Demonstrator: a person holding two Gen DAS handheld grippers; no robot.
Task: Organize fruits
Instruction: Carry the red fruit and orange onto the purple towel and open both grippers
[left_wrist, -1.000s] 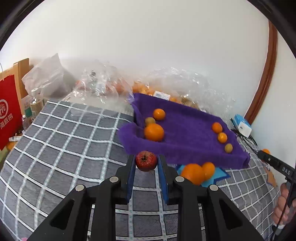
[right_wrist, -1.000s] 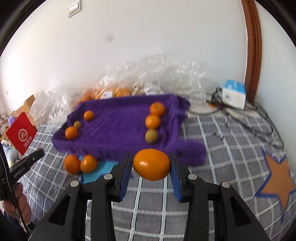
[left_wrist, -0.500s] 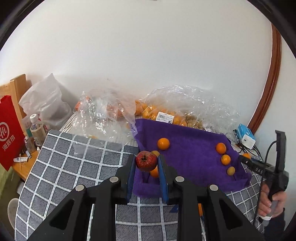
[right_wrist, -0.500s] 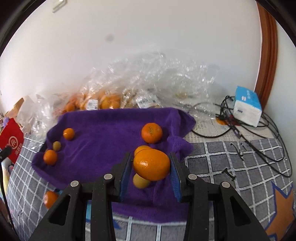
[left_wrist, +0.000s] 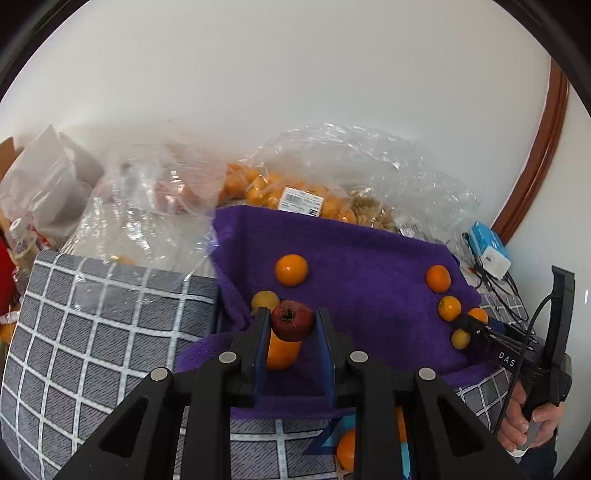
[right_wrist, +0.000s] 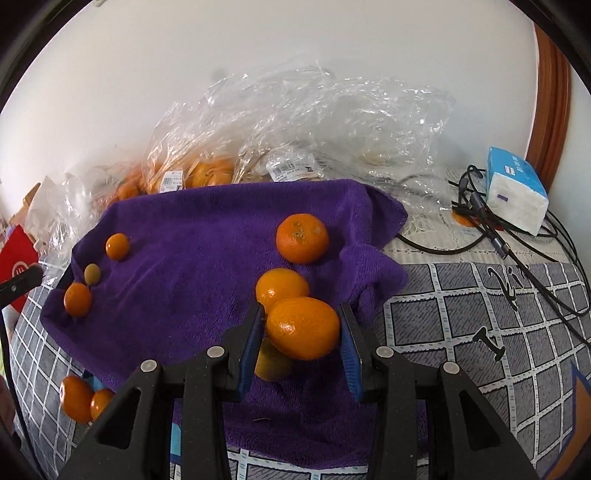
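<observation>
Left gripper (left_wrist: 291, 325), lower centre of its view: blue pads pinch a small dark-red round fruit (left_wrist: 292, 320), held over the near left edge of the purple terry towel (left_wrist: 362, 254). Right gripper (right_wrist: 302, 334), lower centre of its view: pads clamp a large glossy orange mandarin (right_wrist: 303, 328) above the towel's right side, just in front of another orange. Loose oranges lie scattered on the towel. Clear plastic bags of fruit (right_wrist: 295, 122) along the wall, upper frame.

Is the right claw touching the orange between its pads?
Touching. In the right wrist view, both blue pads of the right claw press against the orange, holding it above the purple towel.
</observation>
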